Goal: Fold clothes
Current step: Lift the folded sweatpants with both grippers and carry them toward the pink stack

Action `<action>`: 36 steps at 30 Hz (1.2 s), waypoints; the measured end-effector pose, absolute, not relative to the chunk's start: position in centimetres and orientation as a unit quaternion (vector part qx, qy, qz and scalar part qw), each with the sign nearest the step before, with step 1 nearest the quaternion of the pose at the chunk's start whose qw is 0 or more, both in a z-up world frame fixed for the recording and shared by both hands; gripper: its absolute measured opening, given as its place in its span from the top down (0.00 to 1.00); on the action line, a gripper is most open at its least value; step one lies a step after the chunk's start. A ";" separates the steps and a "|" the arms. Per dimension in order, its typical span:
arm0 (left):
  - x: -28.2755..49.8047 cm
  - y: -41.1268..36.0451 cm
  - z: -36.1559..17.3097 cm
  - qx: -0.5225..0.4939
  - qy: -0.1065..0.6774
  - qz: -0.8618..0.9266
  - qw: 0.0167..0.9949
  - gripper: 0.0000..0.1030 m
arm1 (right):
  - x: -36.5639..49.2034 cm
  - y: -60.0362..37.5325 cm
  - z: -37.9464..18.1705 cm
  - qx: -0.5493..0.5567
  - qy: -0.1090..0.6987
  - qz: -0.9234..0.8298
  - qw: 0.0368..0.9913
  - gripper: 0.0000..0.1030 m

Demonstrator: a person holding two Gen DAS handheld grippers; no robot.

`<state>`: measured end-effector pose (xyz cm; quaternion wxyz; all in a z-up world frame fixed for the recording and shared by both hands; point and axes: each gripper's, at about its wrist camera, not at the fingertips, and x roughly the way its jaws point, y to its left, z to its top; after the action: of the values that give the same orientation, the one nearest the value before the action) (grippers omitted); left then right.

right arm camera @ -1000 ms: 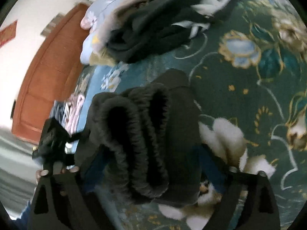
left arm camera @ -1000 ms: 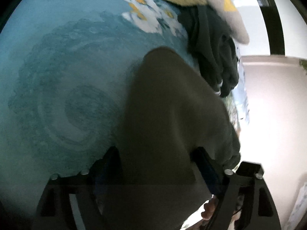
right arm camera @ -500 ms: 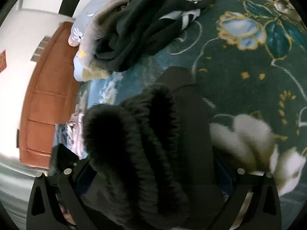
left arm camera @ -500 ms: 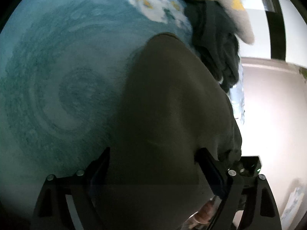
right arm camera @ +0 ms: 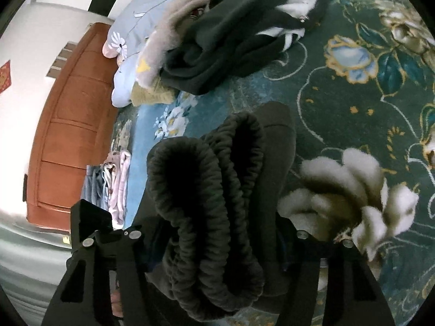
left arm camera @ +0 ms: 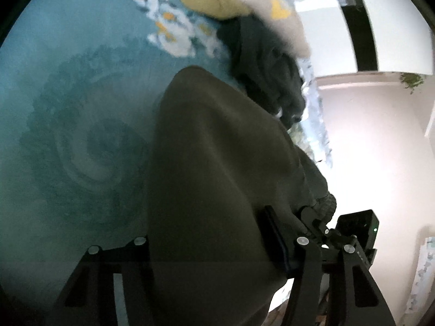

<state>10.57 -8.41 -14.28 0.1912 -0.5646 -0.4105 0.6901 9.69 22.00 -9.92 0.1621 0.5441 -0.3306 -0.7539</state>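
Folded dark olive trousers [left arm camera: 217,149] lie lengthwise on the bedspread, and their gathered elastic waistband [right arm camera: 206,190] bulges up in the right wrist view. My left gripper [left arm camera: 209,231] has the folded cloth filling the gap between its fingers, and its jaws are closing, squeezing the fabric. My right gripper [right arm camera: 214,225] grips the waistband end the same way, its jaws also closing on the bundle. Cloth hides most of both pairs of fingertips. The two grippers sit side by side on the same garment.
A heap of dark, cream and yellow clothes [right arm camera: 239,35] lies further back on the bed [right arm camera: 353,95]. A small stack of folded pastel clothes [right arm camera: 114,184] sits at the bed's edge. Beyond it stands a brown wooden door [right arm camera: 68,125]. Blue bedspread [left arm camera: 68,108] stretches to the left.
Both grippers' fingers have drawn in from wide apart to pressing on the folded trousers. Both views have pulled back and up a little, and the waistband bundle looks more bunched.
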 end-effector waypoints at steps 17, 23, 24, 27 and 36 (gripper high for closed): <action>12.5 -23.8 -4.7 -0.360 -0.458 0.805 0.114 0.39 | 1.8 8.1 2.3 0.493 -0.199 -0.784 0.321 0.39; 13.7 -36.6 -0.6 -0.282 -0.458 0.843 0.010 0.39 | -4.0 -6.8 5.8 0.491 -0.140 -0.738 0.441 0.39; 14.1 -38.6 0.0 -0.269 -0.458 0.847 -0.008 0.38 | -4.9 -9.6 6.5 0.489 -0.128 -0.729 0.462 0.39; 15.4 -43.5 1.1 -0.242 -0.465 0.850 -0.058 0.38 | -6.9 -17.4 8.0 0.486 -0.099 -0.698 0.516 0.39; 13.8 -53.2 -1.1 -0.199 -0.489 0.833 -0.165 0.38 | -11.4 -38.1 9.4 0.496 -0.017 -0.600 0.627 0.39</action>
<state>13.82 -53.20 -1.14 -0.1646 -0.1988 -0.4893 0.8331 -11.42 -38.06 9.38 0.6269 0.4963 -0.0174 -0.6003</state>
